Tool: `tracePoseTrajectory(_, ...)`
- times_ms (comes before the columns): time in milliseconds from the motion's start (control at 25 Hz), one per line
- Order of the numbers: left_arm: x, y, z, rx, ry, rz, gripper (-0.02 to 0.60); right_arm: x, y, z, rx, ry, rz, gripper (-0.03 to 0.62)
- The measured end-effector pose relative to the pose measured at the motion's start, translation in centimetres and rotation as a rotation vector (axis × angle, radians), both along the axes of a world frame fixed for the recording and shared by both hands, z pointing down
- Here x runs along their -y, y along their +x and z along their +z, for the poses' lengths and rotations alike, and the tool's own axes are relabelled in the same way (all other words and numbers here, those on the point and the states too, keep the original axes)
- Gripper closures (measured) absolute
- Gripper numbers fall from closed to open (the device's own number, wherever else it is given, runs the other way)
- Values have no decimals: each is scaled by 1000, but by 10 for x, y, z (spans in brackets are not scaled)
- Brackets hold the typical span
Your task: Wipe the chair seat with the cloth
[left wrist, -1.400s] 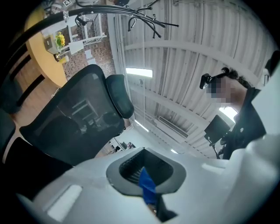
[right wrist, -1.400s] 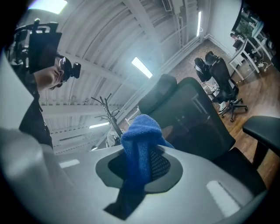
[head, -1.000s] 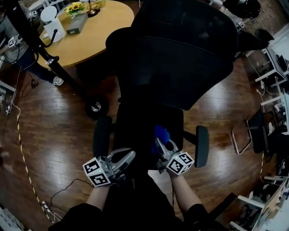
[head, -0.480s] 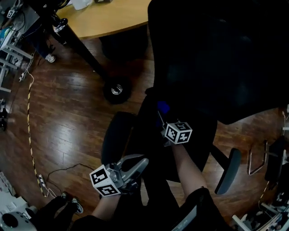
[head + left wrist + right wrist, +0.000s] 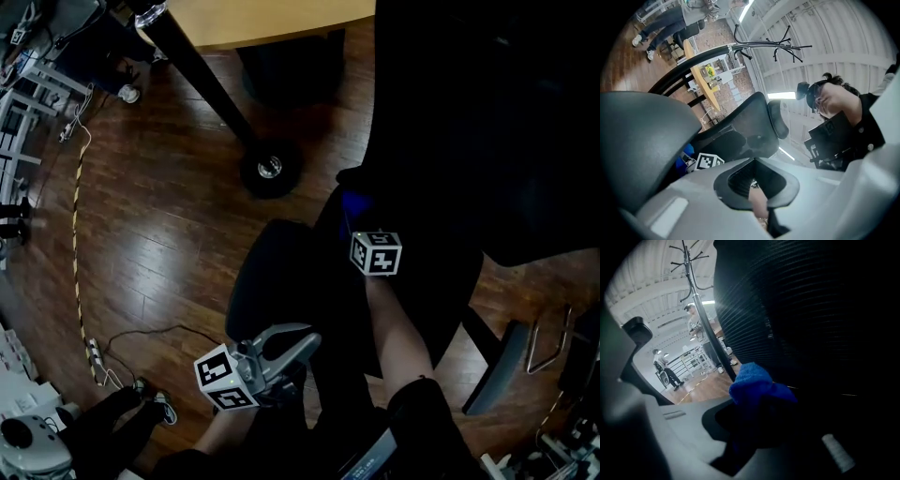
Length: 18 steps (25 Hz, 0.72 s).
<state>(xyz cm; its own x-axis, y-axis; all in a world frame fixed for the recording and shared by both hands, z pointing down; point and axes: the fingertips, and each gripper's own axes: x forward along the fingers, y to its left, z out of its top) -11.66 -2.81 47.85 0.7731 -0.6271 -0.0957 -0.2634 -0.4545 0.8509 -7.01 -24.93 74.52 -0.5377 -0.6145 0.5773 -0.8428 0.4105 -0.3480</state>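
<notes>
The black office chair's seat (image 5: pixel 427 281) lies under my right arm in the head view, with its tall backrest (image 5: pixel 487 122) above. My right gripper (image 5: pixel 356 221) is shut on a bunched blue cloth (image 5: pixel 355 203), held at the back left of the seat near the backrest. In the right gripper view the cloth (image 5: pixel 754 385) bulges from the right gripper (image 5: pixel 750 420) against the mesh backrest (image 5: pixel 801 310). My left gripper (image 5: pixel 312 340) hangs shut and empty by the left armrest (image 5: pixel 272 272), in front of the seat. The left gripper view looks up past the left gripper (image 5: pixel 757 187) at the cloth (image 5: pixel 686 153).
A black pole on a wheeled base (image 5: pixel 270 167) stands on the wood floor just left of the chair. A round wooden table (image 5: pixel 272 19) is behind it. A cable (image 5: pixel 77 216) runs along the floor at left. A metal-framed chair (image 5: pixel 544 342) sits at the right.
My right gripper has pushed the cloth from the seat's front to its back, near the backrest. The left gripper stayed low at the front left. My view swung down and left.
</notes>
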Motion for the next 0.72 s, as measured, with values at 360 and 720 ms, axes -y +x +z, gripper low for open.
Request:
tracePoseTrajectory(360, 7, 23, 10, 32, -12, 105, 581, -30, 174, 30, -156, -69, 256, 534)
tracePoseTrajectory(720, 13, 63, 3, 16, -17, 209, 581, -97, 350, 3, -292, -108, 534, 534)
